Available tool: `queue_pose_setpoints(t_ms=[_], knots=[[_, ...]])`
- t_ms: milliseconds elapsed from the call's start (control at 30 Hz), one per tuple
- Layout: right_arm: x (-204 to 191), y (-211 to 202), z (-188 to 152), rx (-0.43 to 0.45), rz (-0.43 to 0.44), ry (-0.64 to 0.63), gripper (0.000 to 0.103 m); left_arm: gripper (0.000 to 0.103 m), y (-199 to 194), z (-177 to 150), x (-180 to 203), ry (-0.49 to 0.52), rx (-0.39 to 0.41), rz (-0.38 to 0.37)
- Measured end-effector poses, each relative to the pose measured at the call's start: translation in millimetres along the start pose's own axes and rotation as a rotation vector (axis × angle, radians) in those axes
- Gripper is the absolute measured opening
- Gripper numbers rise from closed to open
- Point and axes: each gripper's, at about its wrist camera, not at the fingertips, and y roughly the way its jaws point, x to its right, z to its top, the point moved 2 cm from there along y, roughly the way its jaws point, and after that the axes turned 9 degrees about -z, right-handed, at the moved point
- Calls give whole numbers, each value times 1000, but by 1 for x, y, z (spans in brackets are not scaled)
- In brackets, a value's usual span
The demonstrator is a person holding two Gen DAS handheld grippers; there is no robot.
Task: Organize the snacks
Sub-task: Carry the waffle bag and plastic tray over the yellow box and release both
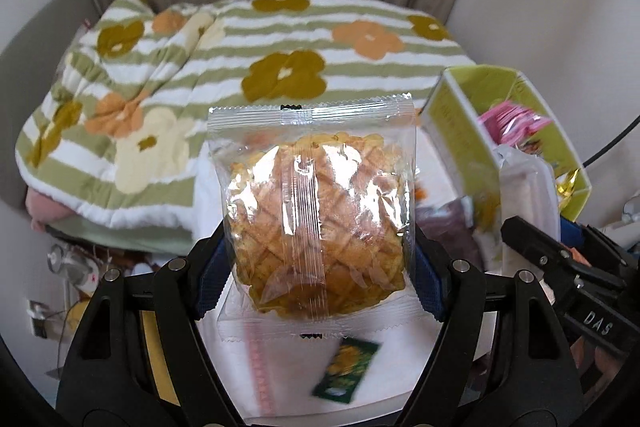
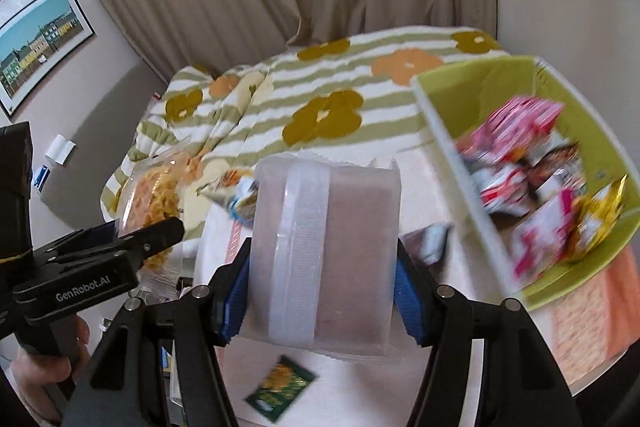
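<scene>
In the left wrist view, a clear bag holding a golden crosshatched bun [image 1: 318,223] is clamped upright in the middle of the frame by the left gripper [image 1: 318,267], blue pads pressed in on both sides of the bag. Under it, low in the frame, a small green packet [image 1: 346,371] is seen lying on the white table [image 1: 280,379]. Off to the right, a lime-green box [image 1: 456,131] with pink wrappers inside is parked, and the right gripper's black fingers are poked in from the lower right edge. A flowery striped blanket [image 1: 240,67] is spread across the background. Over in the right wrist view, a frosted pack with a brownish bar inside [image 2: 324,251] is squeezed between the right gripper [image 2: 324,287] fingers at frame center. The green box [image 2: 600,131] is filled with assorted snack packs at the right, pretty blurred. The bun bag [image 2: 156,195] is spotted at the left, pinched by the left gripper [image 2: 160,231], and the green packet [image 2: 280,387] is seen at the bottom center.
</scene>
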Motion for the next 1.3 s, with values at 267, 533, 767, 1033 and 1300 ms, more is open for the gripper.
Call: queue_pose_setpoints(t_ms=[267,533,767,1033,1300], knots=[[113,-31,43,48,2,-43,58,75,23,24,120,-28,43,-52],[209,-37,74,47,-17,-58,58,75,81,29,222,-56,-12,-123],[256,-25,76,3,-4,-16,58,75,136,17,265,-46,-133,-143],[276,-11,68,-26,30,20,58,97,153,19,281,22,-141,-79],[276,3,69,-38,49,-14,58,98,139,11,265,56,-122,27]])
